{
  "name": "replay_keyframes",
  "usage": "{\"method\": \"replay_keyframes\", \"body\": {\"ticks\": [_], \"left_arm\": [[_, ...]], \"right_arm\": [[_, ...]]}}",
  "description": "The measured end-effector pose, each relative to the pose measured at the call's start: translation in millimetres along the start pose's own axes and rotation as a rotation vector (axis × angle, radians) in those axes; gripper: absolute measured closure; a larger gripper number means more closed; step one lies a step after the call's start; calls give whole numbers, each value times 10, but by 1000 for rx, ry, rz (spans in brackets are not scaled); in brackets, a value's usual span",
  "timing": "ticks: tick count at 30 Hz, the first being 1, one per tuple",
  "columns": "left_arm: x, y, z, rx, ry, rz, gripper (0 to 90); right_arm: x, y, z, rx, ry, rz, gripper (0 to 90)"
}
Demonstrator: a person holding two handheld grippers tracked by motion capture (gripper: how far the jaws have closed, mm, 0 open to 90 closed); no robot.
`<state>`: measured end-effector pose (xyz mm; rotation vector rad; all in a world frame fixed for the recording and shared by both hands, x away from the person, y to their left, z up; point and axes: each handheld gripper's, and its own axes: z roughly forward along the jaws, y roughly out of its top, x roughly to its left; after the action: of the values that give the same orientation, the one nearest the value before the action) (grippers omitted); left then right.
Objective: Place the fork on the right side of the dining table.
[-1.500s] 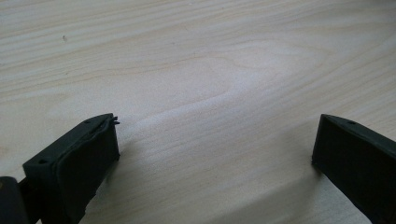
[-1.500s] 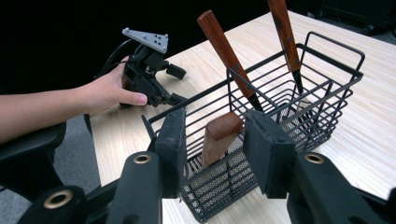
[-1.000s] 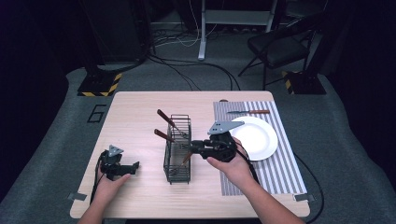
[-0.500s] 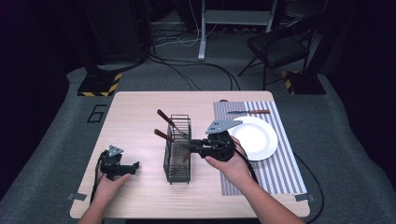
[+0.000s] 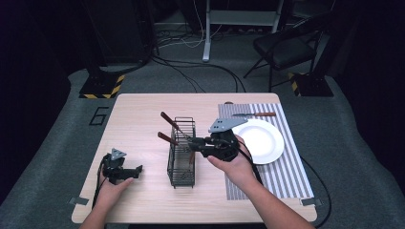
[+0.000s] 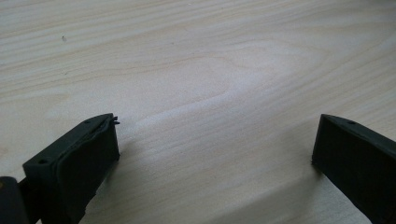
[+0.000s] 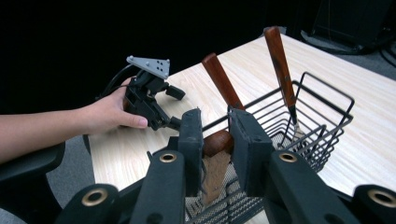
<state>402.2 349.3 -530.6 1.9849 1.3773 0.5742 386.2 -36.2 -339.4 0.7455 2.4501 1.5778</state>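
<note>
High view: right gripper [image 5: 193, 142] clenches a wooden-handled utensil [image 7: 215, 142] over the wire basket [image 5: 182, 164]. Left gripper [image 5: 138, 169], at the basket's nine o'clock, rests released, jaws apart, on the table [image 5: 138, 109].

Left gripper [image 5: 135, 170] rests near the table's front-left corner, jaws spread wide. Right gripper [image 7: 215, 135] hovers mid-table, its 2 jaws clamped on a brown handle [image 7: 217, 142].

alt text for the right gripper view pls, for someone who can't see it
The right gripper clamps the wooden handle of a utensil over a black wire basket on a light wood table. Two more wooden-handled utensils lean in the basket, and beyond it a hand holds the left gripper at the table's edge.
</note>
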Motion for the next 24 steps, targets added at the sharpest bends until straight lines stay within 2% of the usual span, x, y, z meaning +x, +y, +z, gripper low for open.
{"method": "replay_keyframes", "body": {"ticks": [18,24], "left_arm": [[-1,0,1,-1,0,0,2],[-1,0,1,-1,0,0,2]], "right_arm": [[93,322,-156,-19,-8,-64,744],[110,448,-254,-37,-6,-60,744]]}}
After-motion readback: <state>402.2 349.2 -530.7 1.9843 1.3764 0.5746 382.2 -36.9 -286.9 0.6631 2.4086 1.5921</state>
